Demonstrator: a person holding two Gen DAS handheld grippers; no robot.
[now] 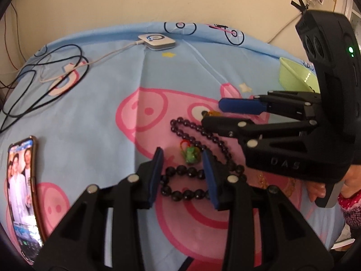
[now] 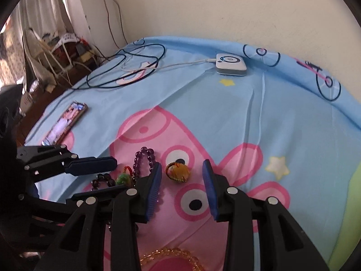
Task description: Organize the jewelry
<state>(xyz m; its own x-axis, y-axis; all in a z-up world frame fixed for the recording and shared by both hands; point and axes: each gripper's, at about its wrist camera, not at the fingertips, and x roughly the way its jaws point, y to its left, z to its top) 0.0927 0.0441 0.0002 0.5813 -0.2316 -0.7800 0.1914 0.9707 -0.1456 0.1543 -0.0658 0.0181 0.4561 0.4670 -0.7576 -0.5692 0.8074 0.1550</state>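
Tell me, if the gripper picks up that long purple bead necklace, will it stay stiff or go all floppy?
Probably floppy: the purple bead necklace lies in loose curves on the sheet, so it would likely dangle. Its round, shiny beads look smooth and might slip between the pads.

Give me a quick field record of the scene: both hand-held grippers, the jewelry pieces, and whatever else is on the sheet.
left hand-held gripper: open, above the dark bead bracelet
right hand-held gripper: open, framing the amber pendant
green pendant: on the sheet, red loop attached
purple bead necklace: draped beside the green pendant
amber bead strand: lies near the right hand-held gripper's base
green bowl: far right, empty as far as visible
surface: cartoon bedsheet
other: phone, white device, black cable
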